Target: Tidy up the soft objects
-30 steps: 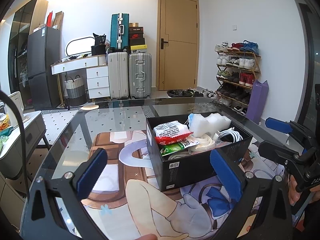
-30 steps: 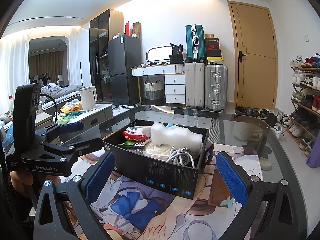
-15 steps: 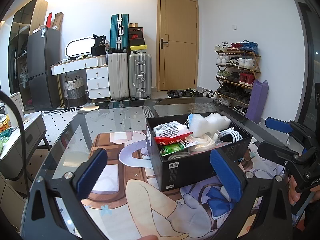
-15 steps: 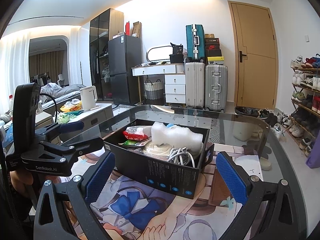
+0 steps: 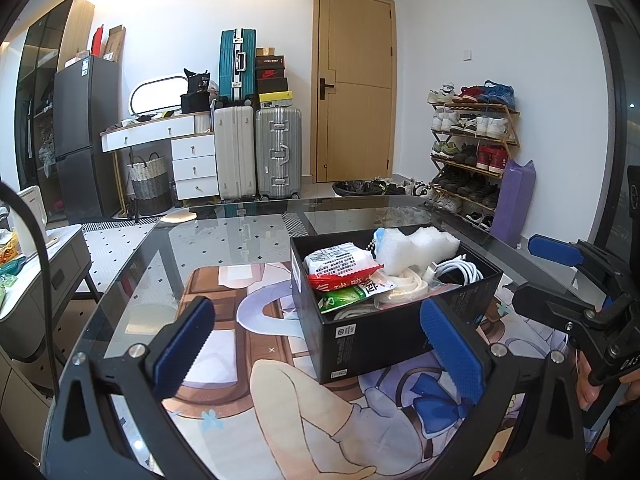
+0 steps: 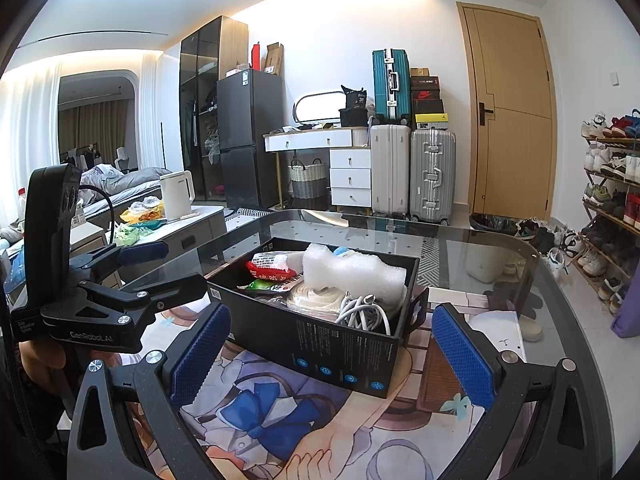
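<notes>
Left wrist view: inside the black box [image 5: 372,332] on the tabletop [image 5: 224,240], the white foam piece [image 5: 416,250] is judged light and squashy, best pinched across its raised middle, while both grippers' jaws are held wide apart, empty.

A lived-in home. Suitcases [image 5: 256,152] stand by the door [image 5: 354,84], beside a shoe rack [image 5: 472,152]. A fridge [image 6: 248,140] and bed [image 6: 120,184] show too.
</notes>
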